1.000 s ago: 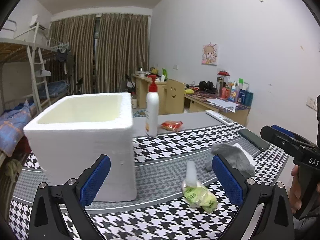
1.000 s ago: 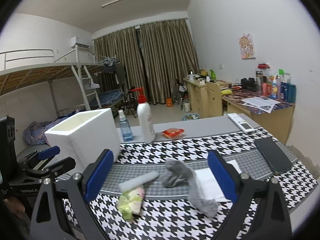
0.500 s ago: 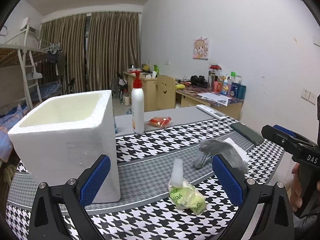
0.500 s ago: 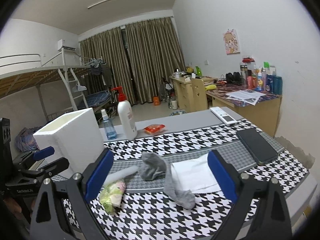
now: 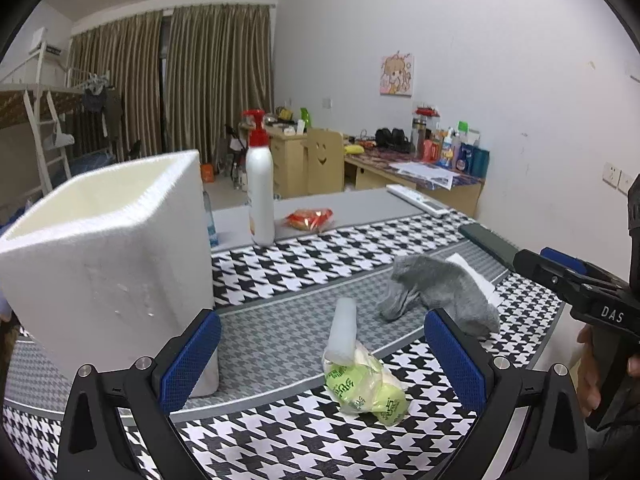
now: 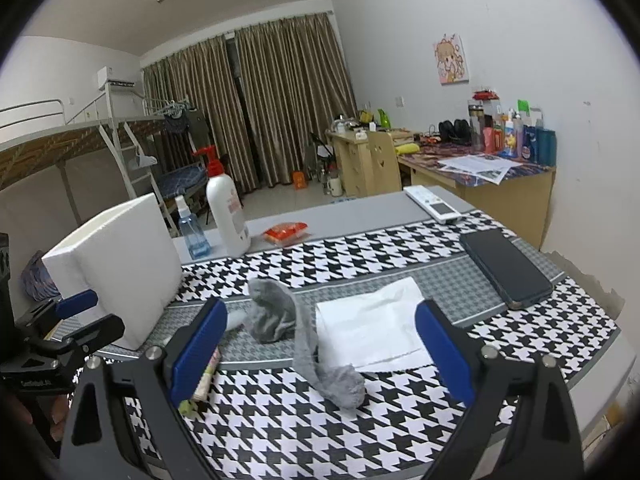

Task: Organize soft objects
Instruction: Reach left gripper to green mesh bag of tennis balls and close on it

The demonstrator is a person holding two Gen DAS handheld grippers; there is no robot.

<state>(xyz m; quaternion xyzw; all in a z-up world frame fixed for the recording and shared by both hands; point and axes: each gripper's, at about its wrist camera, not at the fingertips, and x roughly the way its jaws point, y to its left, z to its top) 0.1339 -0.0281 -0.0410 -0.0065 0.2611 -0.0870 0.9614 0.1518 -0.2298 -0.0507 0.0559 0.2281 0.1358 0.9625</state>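
Left gripper point(image 5: 320, 356) agape over bag point(image 5: 366, 386) | right gripper point(image 6: 320, 344) agape over sock point(image 6: 296, 332)

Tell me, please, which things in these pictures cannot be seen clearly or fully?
- Foam box floor: hidden by its own walls in both views.
- Green packet: mostly behind the right hand-held gripper finger in the right view.
- Tissue: largely covered by the grey sock in the left view.
- Packet print: too small to read.
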